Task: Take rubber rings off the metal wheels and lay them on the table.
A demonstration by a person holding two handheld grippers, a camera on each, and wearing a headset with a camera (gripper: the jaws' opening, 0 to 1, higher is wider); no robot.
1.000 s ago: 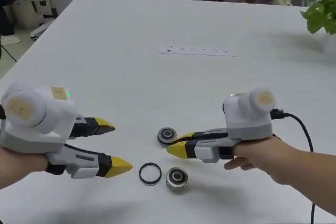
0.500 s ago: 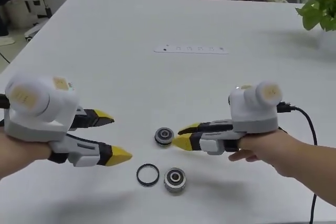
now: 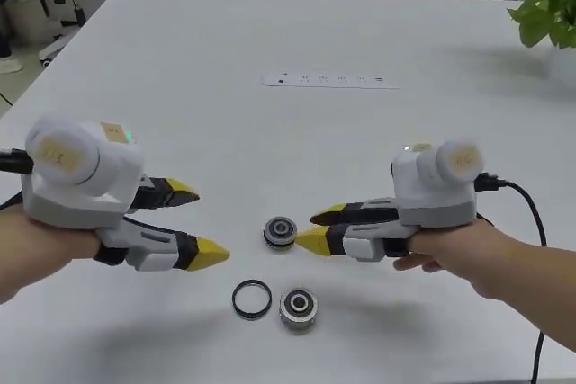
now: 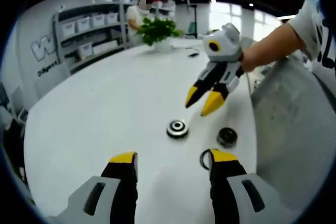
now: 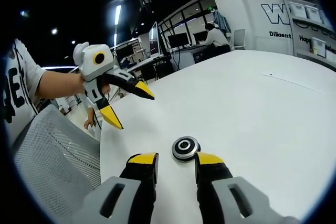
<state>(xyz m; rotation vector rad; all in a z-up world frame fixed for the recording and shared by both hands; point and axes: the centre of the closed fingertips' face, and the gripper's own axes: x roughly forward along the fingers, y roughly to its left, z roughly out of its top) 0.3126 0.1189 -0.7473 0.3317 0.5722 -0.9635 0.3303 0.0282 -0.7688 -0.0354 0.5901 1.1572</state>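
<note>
Work surface: a white table (image 3: 432, 132), with a flat white power strip (image 3: 328, 81) lying far from the work and a green potted plant (image 3: 544, 6) at the far right corner.

Task parts: two small round metal wheels and one loose black rubber ring (image 3: 251, 299).

Far metal wheel (image 3: 281, 231): lies flat near the middle of the table and shows a dark outer band, judged to be its rubber ring, not yet removed.

Near metal wheel (image 3: 298, 307): lies flat with a bright bare rim, judged to be already stripped.

Loose ring location: flat on the table, just left of the near metal wheel, close to it; whether they touch cannot be told.

Left gripper (image 3: 202, 224): hovers to the left of the parts, its yellow-tipped jaws spread wide and holding nothing. In the left gripper view the loose ring sits beside one jaw tip.

Right gripper (image 3: 312, 230): points left, its tips just right of the far metal wheel. The jaws stand a little apart and hold nothing. In the right gripper view the wheel sits just beyond the gap between the tips.

Step in hand: approach to the second wheel; one ring is laid down, so the task appears about half done.

Next move: one gripper should pin the far metal wheel by its hub or rim while the other catches the band's edge and peels it off.

Caution: the wheel is small and round, so it may slide or roll away under a one-sided push.
</note>
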